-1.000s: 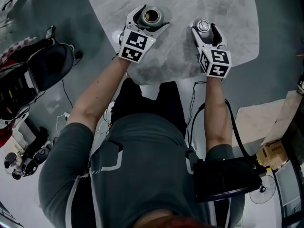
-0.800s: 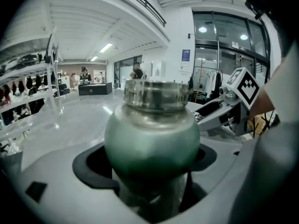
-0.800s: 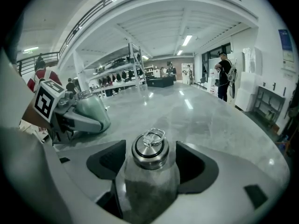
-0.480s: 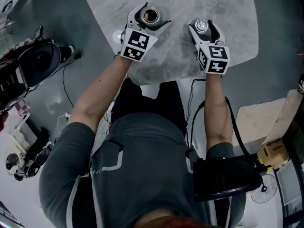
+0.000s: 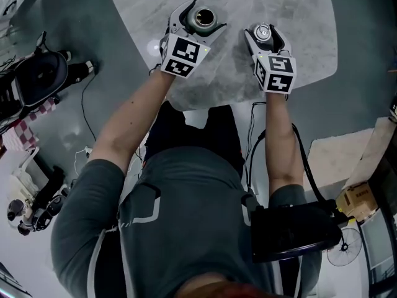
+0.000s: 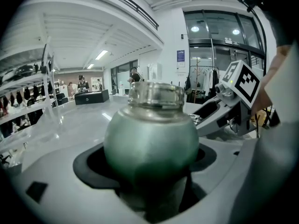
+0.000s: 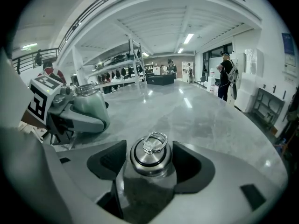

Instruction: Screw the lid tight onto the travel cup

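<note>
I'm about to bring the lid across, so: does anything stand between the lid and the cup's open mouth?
Nothing visible does. The lid, held in the right gripper, and the cup, held in the left gripper, have only table between them.

Steel lid (image 7: 150, 157) in right claw (image 7: 150, 164)

The travel cup (image 6: 150, 139) is pale green, its lid (image 7: 150, 160) shiny silver. The table (image 5: 298, 17) is mottled grey.

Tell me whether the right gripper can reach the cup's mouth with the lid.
Probably yes. The right gripper holds the lid beside the cup, whose mouth is uncovered, and the left gripper clasps only its body.
</note>
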`<action>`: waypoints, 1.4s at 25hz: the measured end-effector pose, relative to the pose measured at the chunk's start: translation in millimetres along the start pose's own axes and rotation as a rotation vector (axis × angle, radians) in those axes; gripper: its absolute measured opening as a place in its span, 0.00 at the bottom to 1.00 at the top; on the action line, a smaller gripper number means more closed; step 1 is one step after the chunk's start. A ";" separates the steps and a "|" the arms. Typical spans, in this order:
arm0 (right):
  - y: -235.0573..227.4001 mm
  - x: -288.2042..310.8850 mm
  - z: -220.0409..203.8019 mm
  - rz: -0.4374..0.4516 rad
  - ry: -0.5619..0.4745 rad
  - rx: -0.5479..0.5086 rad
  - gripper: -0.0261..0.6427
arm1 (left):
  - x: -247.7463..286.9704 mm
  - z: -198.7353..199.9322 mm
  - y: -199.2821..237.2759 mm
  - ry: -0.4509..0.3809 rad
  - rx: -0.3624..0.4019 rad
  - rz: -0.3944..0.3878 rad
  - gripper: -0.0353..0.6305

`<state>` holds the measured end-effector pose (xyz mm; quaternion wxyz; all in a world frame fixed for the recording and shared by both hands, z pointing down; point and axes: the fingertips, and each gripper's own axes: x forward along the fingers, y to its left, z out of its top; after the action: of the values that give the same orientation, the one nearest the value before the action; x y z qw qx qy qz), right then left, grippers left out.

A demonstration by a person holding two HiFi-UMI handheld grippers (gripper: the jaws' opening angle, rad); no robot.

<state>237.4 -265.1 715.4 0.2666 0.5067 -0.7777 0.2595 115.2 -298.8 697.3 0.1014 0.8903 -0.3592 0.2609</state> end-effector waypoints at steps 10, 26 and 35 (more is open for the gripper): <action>-2.4 1.3 -1.1 -0.031 -0.003 0.024 0.45 | -1.0 1.9 5.7 -0.052 -0.005 0.022 0.67; 20.9 -53.2 49.3 0.078 -0.084 0.066 0.45 | -54.6 55.2 -12.3 -0.040 0.071 -0.155 0.66; 94.1 -132.6 129.8 0.183 -0.179 -0.013 0.45 | -174.6 125.4 -20.5 -0.137 0.140 -0.354 0.66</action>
<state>176.2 -233.3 519.1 0.1746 0.4531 -0.8430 0.2315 72.8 -227.7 497.8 0.0588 0.9601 -0.1842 0.2023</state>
